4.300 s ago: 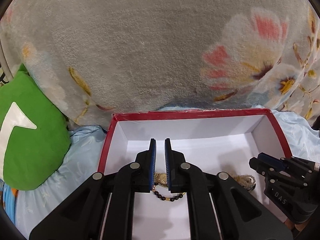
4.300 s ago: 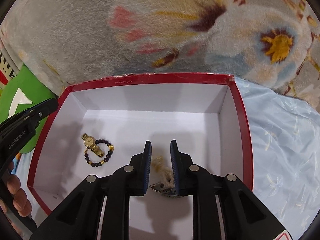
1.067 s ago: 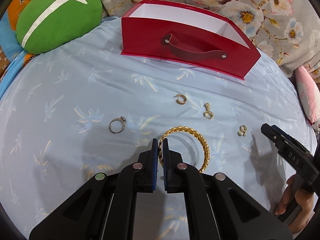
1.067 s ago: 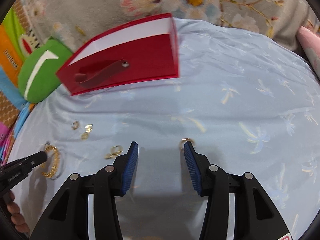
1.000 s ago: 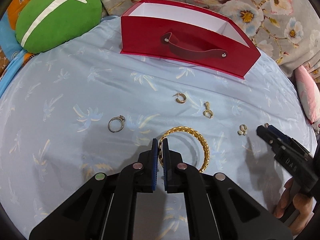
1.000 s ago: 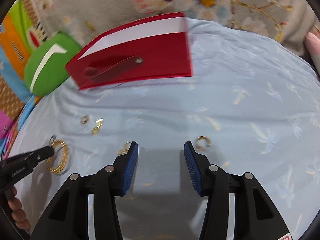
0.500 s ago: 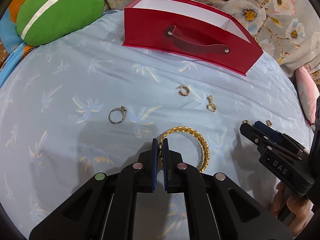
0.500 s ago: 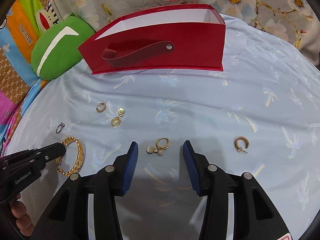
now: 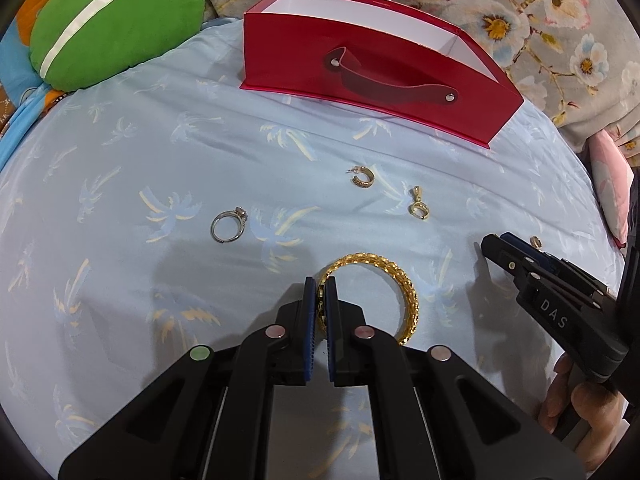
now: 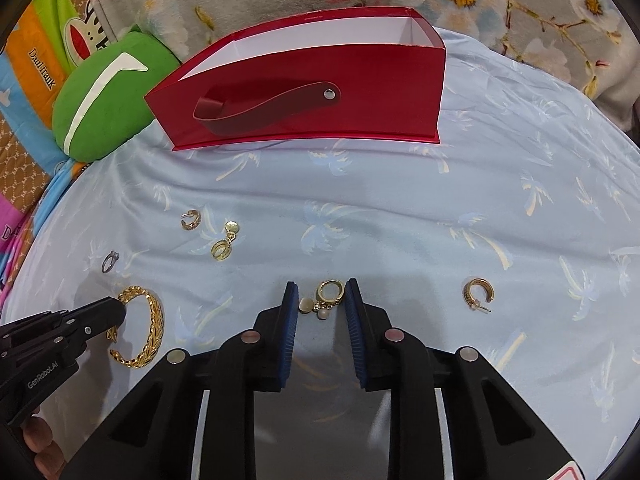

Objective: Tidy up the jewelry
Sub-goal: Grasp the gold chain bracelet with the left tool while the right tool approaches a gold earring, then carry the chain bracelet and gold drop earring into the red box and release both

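Since half a second ago, the right gripper (image 10: 319,306) is being seen with its jaws drawn narrower around the charm earring (image 10: 326,297), which lies between them, seemingly not yet pinched. The left gripper (image 9: 320,294) is being kept clamped on the gold bangle (image 9: 402,290), lying on the bed sheet (image 9: 120,168), presumably for carrying to the red box (image 9: 372,76) at twelve o'clock. In the right wrist view a hoop earring (image 10: 477,293) is being shown at three o'clock; the left wrist view is instead showing the silver ring (image 9: 228,226) clearly at ten o'clock.
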A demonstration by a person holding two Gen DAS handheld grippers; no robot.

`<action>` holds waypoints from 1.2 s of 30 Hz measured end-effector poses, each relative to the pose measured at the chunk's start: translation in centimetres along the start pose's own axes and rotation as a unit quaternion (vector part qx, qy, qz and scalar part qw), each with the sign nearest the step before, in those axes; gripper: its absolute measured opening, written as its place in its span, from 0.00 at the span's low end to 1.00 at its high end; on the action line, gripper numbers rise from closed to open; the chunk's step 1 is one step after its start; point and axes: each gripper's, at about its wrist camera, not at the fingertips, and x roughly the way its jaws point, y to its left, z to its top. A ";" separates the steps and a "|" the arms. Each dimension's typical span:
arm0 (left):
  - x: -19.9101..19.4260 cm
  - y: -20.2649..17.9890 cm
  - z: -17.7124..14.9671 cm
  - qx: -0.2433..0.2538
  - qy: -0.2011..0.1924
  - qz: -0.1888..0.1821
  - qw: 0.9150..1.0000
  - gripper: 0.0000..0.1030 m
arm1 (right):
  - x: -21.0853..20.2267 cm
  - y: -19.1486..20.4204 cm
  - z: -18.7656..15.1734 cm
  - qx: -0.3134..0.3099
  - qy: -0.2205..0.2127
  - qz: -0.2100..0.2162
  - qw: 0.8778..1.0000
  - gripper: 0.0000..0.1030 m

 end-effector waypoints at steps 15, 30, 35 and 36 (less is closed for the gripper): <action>-2.6 0.0 1.7 0.013 -0.036 0.003 0.999 0.04 | -3.3 -0.4 0.3 0.013 -0.035 0.012 0.999 0.20; -6.1 -0.7 11.6 0.053 -0.112 0.016 0.992 0.04 | -7.4 -0.2 10.6 -0.024 -0.115 0.007 0.993 0.20; -5.2 -1.6 17.9 0.063 -0.131 0.013 0.989 0.04 | -5.6 -0.3 16.4 -0.030 -0.120 0.008 0.992 0.20; -4.9 -1.8 19.1 0.066 -0.134 0.014 0.989 0.04 | -5.1 -0.3 17.4 -0.028 -0.119 0.010 0.992 0.20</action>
